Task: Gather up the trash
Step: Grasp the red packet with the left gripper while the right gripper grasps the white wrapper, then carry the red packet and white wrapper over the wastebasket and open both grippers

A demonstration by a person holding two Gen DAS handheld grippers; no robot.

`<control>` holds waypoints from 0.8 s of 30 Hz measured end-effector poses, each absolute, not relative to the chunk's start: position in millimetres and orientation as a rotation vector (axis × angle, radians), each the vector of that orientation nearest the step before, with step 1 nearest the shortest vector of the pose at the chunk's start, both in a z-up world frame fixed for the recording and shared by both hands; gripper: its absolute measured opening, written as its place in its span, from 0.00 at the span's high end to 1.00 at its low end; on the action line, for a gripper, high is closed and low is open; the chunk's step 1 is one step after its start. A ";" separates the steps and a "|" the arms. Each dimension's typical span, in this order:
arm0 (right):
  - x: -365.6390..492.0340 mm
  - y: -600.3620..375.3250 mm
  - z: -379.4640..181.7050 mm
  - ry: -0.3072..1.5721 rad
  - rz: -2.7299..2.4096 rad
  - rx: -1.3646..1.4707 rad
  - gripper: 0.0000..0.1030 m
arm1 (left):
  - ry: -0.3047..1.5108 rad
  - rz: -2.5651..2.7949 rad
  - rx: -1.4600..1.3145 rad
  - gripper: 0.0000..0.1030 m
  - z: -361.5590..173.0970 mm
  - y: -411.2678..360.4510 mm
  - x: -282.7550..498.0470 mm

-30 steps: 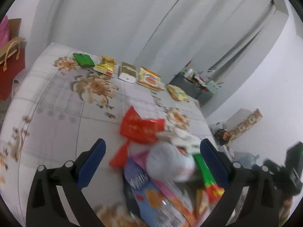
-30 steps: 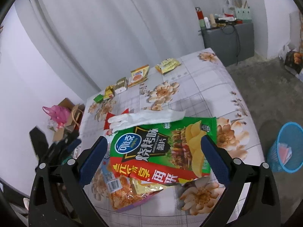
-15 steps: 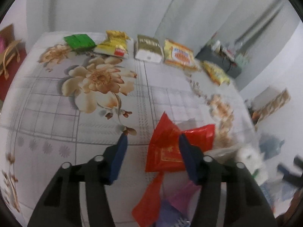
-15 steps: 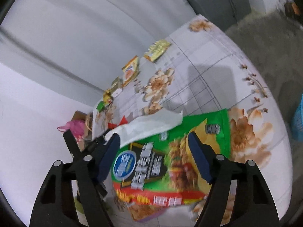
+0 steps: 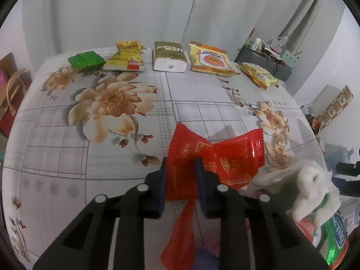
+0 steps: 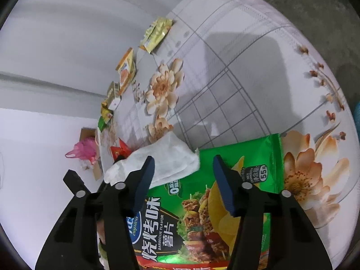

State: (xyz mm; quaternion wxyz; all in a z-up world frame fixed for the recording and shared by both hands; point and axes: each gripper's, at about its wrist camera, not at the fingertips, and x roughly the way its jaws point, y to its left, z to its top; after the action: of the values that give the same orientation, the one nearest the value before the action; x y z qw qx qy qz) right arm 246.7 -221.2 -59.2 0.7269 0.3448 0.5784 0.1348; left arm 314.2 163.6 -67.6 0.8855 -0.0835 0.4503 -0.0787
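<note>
A pile of trash lies at the near end of the flowered tablecloth [image 5: 67, 157]. A crumpled red wrapper [image 5: 234, 157] sits between the blue pads of my left gripper [image 5: 181, 164], whose jaws are closing and pinch its left half. A white tissue [image 5: 310, 180] lies to its right, on a green chip bag [image 5: 335, 243]. In the right wrist view my right gripper [image 6: 184, 159] hovers over the green chip bag [image 6: 238, 157] and the tissue [image 6: 171, 157]. Its jaws are closing but still stand apart, touching neither. The red wrapper [image 6: 120, 149] peeks out behind the tissue.
Along the table's far edge lie a green pack [image 5: 86, 60], a yellow pack [image 5: 126, 56], a gold tissue pack [image 5: 168, 56], an orange snack bag [image 5: 209, 59] and a yellow bag [image 5: 258, 74]. A paper bag [image 5: 11, 94] stands left of the table, a grey cabinet [image 5: 265, 60] behind it.
My left gripper came down over the red wrapper and its jaws narrowed onto it. My right gripper dropped and rolled closer to the chip bag, its jaws narrowing.
</note>
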 end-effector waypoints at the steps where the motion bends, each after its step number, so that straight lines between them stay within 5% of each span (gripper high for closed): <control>1: 246.6 -220.3 -59.4 1.276 0.301 0.757 0.55 | 0.935 -0.167 -0.180 0.84 -68.0 164.7 313.9; 10: 244.6 -223.0 -62.1 1.271 0.346 0.823 0.90 | 0.913 -0.185 -0.231 0.92 -64.6 171.2 309.6; 24: 242.4 -191.1 7.2 0.985 0.536 0.768 0.96 | 0.808 -0.119 -0.298 0.96 -31.1 189.9 291.6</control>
State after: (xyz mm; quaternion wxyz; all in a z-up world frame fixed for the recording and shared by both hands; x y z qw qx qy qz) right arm 242.4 -191.1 7.2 0.7779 0.3551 0.4553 0.2480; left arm 291.6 189.9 -31.1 0.9070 -0.1445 0.3914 -0.0575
